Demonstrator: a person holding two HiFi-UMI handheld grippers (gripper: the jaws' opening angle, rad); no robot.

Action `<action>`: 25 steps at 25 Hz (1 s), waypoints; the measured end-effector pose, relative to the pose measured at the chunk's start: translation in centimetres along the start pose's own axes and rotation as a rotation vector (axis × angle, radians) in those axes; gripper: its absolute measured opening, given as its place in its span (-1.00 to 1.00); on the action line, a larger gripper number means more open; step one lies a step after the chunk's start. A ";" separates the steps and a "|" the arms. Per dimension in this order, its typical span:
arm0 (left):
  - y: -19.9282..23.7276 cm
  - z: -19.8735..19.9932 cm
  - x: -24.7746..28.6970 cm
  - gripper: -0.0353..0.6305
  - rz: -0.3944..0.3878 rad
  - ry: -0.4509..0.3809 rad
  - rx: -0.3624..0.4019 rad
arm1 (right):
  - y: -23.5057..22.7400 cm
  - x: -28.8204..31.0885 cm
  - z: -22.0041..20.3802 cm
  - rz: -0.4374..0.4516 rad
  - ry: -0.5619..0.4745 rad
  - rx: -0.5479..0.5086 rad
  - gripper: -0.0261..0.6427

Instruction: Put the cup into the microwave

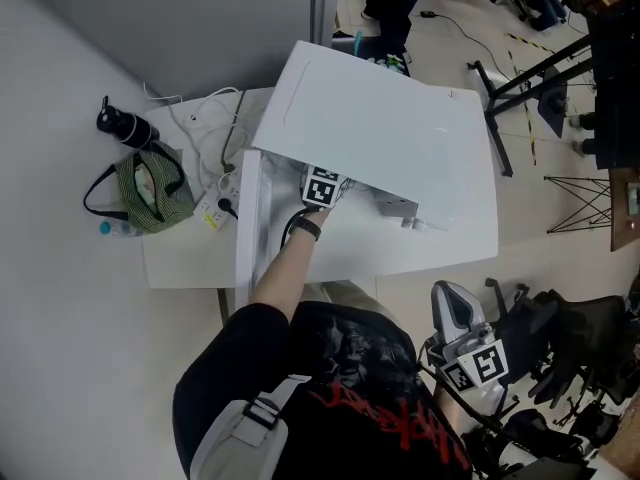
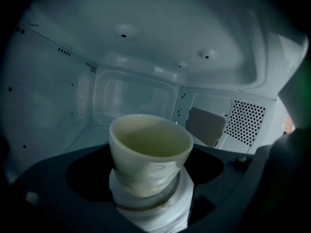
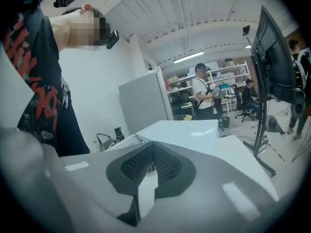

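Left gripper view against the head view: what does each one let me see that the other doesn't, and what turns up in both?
Only the left gripper view shows the cup, between the jaws of the left claw, and the perforated side panel inside the microwave. Only the head view shows the person's arm, the right claw away from the microwave, and a striped bag and black bottle on the table. Both show the microwave: its cavity in one, its white top in the other.
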State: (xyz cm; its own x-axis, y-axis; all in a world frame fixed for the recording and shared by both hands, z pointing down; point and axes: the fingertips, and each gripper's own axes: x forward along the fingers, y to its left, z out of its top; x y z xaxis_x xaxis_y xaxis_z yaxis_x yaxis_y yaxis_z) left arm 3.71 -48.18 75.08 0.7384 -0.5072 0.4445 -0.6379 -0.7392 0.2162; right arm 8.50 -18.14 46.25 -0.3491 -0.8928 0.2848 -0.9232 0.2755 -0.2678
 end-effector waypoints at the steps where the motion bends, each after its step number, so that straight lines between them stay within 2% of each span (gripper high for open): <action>1: -0.4 -0.2 -0.2 0.40 -0.018 0.004 -0.005 | 0.2 0.1 0.1 0.005 -0.001 -0.003 -0.92; 4: -0.8 -0.8 -1.7 0.40 -0.017 0.023 -0.012 | 0.9 0.4 0.4 0.022 -0.017 -0.006 -0.92; 8: -0.8 -2.0 -5.4 0.40 0.026 0.016 -0.088 | 2.0 0.8 0.8 0.047 -0.041 -0.014 -0.92; 14: -3.4 -4.2 -12.2 0.40 0.040 0.018 -0.161 | 3.9 2.5 0.2 0.127 -0.052 0.016 -0.92; 16: -5.4 -5.3 -14.5 0.40 0.015 0.028 -0.142 | 4.8 3.0 -0.4 0.173 -0.040 0.017 -0.92; 19: -9.1 -5.7 -18.3 0.40 -0.034 0.022 -0.076 | 5.8 2.9 -1.0 0.232 -0.041 0.009 -0.92; 25: -17.2 -2.2 -24.7 0.39 -0.071 -0.082 0.029 | 5.2 -1.6 -0.6 0.292 -0.113 -0.029 -0.92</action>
State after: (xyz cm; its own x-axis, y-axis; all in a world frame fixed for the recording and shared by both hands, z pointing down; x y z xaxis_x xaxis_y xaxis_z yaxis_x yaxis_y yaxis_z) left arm -4.00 -21.94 62.29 0.7977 -0.4865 0.3562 -0.5774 -0.7866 0.2187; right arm 4.12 -15.02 44.99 -0.5815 -0.8080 0.0948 -0.7913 0.5347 -0.2965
